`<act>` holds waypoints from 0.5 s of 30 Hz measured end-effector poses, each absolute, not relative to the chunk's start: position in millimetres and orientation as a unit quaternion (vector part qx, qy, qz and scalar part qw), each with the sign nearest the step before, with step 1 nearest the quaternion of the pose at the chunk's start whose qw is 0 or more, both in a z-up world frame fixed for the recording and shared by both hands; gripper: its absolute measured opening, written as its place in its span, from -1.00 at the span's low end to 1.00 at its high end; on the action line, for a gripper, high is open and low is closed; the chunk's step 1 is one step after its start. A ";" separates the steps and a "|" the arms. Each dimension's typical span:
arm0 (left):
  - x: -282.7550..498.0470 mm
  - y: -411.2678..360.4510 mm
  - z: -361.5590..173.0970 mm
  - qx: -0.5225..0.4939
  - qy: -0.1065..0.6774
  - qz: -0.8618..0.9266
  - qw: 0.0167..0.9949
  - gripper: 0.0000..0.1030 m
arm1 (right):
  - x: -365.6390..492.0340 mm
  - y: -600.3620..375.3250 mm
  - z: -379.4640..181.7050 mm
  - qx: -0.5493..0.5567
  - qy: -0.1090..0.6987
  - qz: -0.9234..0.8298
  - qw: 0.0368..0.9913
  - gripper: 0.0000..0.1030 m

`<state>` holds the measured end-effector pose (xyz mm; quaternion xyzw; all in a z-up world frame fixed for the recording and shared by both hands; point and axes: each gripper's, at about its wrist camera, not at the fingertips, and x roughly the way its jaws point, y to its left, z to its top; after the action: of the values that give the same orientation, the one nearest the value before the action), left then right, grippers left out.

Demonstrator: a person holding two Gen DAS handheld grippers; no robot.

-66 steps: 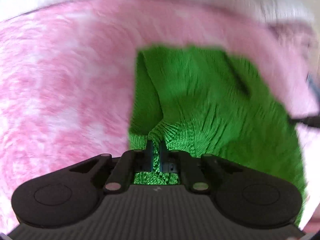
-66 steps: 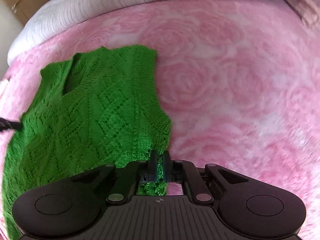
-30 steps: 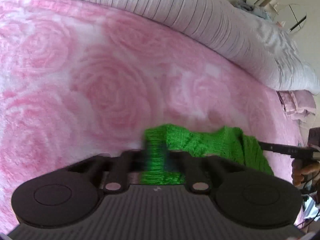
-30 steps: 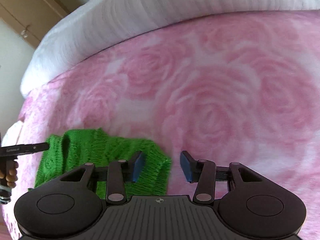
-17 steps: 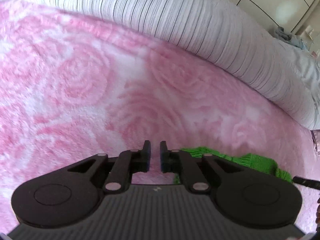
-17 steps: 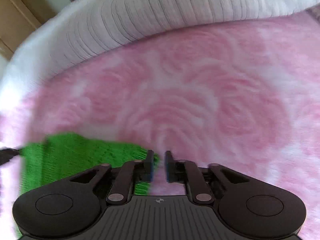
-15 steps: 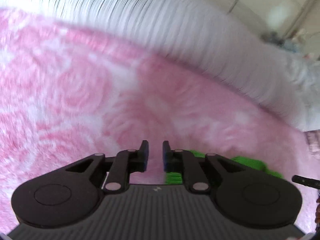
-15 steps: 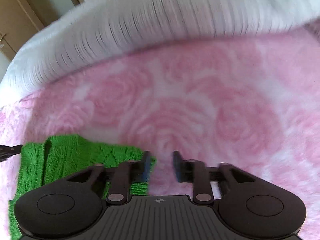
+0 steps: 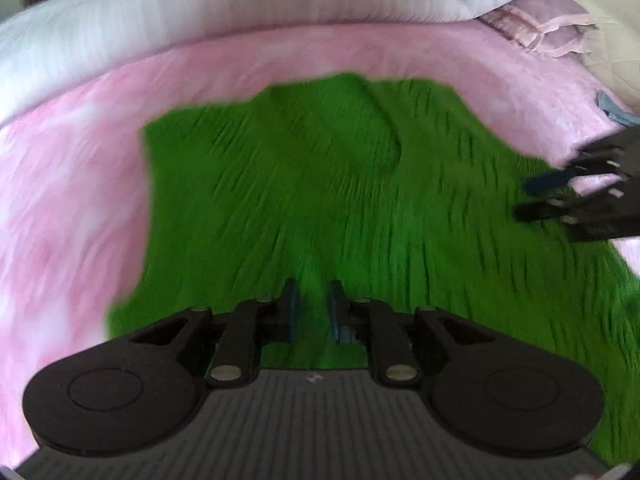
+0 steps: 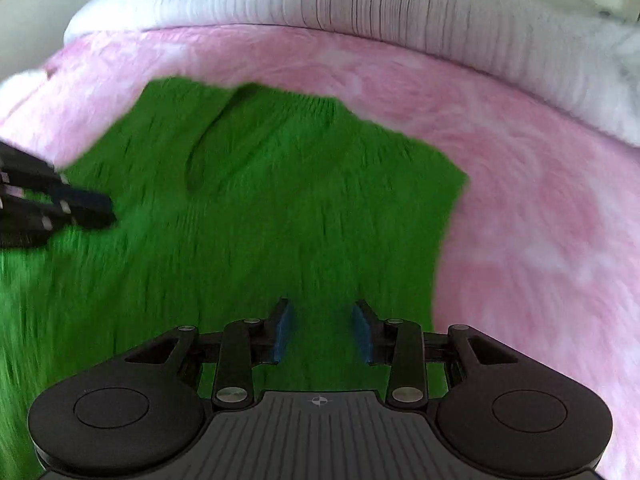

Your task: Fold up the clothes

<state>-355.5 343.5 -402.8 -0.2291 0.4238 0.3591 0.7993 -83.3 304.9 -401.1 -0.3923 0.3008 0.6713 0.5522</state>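
A green knitted vest (image 9: 360, 184) is lying spread out on the pink rose-patterned blanket (image 9: 64, 208) of a bed, its neck end pointing toward the white striped duvet (image 9: 208, 12) along the far edge. The left gripper (image 9: 313, 308) is hanging over the vest's near part, its jaws narrow but opening, gripping nothing. The right gripper (image 10: 323, 330) is hovering above the vest nearer the right edge, its jaws standing about half wide and empty. Both views are blurred. A pink pillow (image 9: 540, 28) is sitting at the far right corner.
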 end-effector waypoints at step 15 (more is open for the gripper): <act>-424.0 259.7 -350.0 -0.332 0.384 0.386 0.770 -0.81 | -83.7 147.1 -337.1 -0.354 0.417 0.560 0.622 -0.26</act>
<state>-424.0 259.7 -350.0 -0.3319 0.3839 0.3859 0.7704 -83.7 147.1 -337.1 -0.3539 0.4166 0.5602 0.6225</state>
